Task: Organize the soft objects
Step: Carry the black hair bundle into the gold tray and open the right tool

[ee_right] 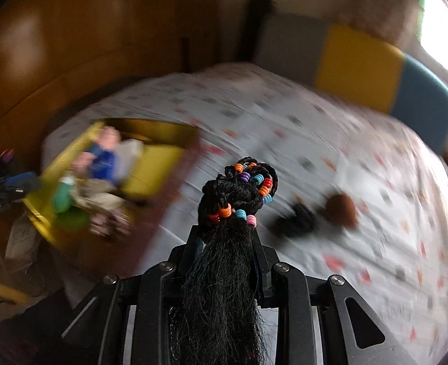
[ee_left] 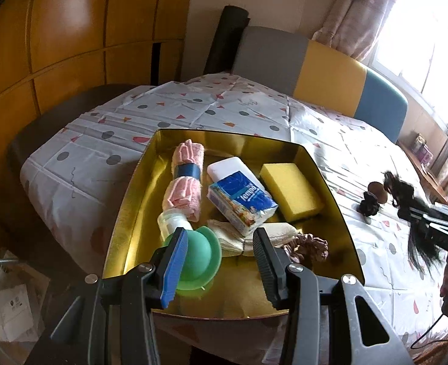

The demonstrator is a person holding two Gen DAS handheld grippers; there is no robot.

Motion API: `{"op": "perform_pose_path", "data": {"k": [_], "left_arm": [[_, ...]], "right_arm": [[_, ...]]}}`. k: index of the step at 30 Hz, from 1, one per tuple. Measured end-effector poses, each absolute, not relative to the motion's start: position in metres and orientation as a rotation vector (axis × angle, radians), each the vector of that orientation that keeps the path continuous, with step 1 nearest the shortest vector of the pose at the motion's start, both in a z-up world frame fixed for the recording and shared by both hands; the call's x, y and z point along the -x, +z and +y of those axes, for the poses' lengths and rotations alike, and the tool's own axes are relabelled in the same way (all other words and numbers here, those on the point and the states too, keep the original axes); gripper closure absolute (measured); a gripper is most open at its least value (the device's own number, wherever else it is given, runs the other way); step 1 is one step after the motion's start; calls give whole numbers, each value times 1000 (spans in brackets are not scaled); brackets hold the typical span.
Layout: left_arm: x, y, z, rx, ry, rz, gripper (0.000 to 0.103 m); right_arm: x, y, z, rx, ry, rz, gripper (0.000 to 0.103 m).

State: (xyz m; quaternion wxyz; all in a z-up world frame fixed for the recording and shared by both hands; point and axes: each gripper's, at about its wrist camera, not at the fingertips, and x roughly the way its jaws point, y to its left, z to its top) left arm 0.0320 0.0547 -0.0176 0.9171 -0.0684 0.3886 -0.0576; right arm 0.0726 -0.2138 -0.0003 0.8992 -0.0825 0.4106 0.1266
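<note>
Hairpiece in the air, gold tray the target

The gold tray (ee_left: 324, 182) sat on the patterned bedspread (ee_left: 163, 115), already holding a rolled pink towel (ee_left: 184, 179), tissue pack (ee_left: 242, 203) and yellow sponge (ee_left: 291, 191). Right of the tray, the right gripper (ee_right: 224, 243) was clamped tight on the black beaded hairpiece (ee_right: 233, 200), strands trailing back. The left gripper (ee_left: 221, 261) hovered half open over the tray's near edge, holding nothing. Best play, probably, given the blur: carry high, clear the tray wall, release over bare gold.
</note>
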Motion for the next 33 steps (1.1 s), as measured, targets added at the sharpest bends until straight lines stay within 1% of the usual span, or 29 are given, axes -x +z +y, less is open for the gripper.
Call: {"op": "perform_pose_path", "data": {"k": [5, 9, 14, 17, 19, 21, 24, 27, 33], "left_arm": [[-33, -16, 69, 163, -86, 793, 58], [-33, -14, 88, 195, -33, 778, 58], [-36, -20, 114, 234, 33, 791, 58], [-36, -26, 119, 244, 43, 807, 58], [-37, -29, 119, 239, 45, 813, 58], [-38, -31, 118, 239, 42, 819, 58], [-38, -31, 114, 233, 32, 818, 58], [-38, -30, 110, 225, 20, 817, 58], [-33, -22, 96, 189, -9, 801, 58]], "right_arm": [[-85, 18, -140, 356, 413, 763, 75], [-93, 17, -94, 476, 533, 736, 75], [-102, -26, -46, 626, 655, 817, 74], [-103, -56, -28, 641, 717, 883, 73], [-99, -69, -25, 632, 755, 913, 67], [-95, -75, -25, 627, 777, 940, 49], [-94, -72, -37, 533, 800, 973, 35], [-91, -62, -53, 433, 797, 971, 30], [-85, -44, -87, 277, 741, 962, 25]]}}
